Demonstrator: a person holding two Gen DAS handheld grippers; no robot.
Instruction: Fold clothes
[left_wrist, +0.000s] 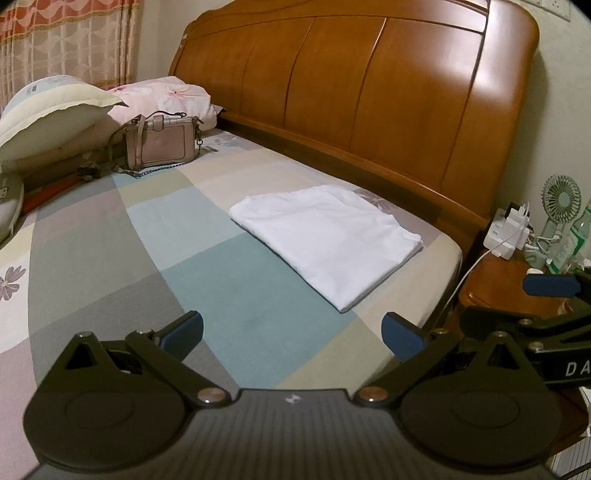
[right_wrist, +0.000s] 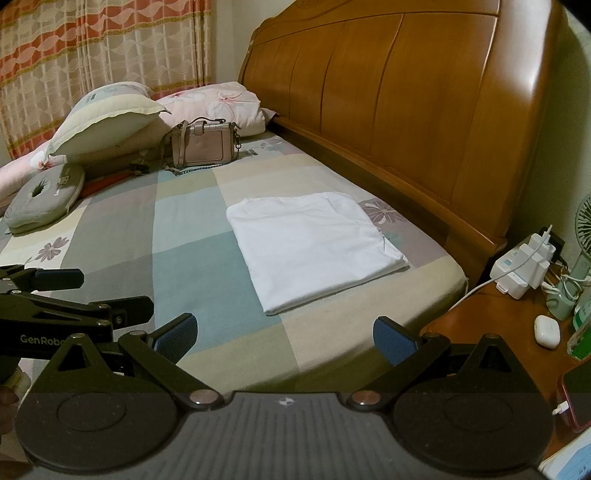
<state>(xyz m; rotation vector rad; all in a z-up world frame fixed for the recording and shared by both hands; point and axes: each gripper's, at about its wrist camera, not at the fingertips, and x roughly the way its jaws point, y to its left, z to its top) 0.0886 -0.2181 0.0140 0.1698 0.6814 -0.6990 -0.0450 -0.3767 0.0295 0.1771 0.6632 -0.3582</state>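
While jaws gape, handbag (right_wrist: 202, 146) beyond shirt (right_wrist: 314, 247)

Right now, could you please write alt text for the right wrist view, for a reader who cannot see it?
A white garment, folded into a neat rectangle, lies flat on a checked bedsheet near a wooden headboard. The open right gripper hangs empty near the bed's front edge, apart from the garment. A pink handbag and pillows sit further back.

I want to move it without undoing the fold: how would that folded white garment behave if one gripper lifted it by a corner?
The white garment looks thin and soft, so it would likely droop and unfold. It probably weighs little. Pushed across the bedsheet, its layers may bunch.
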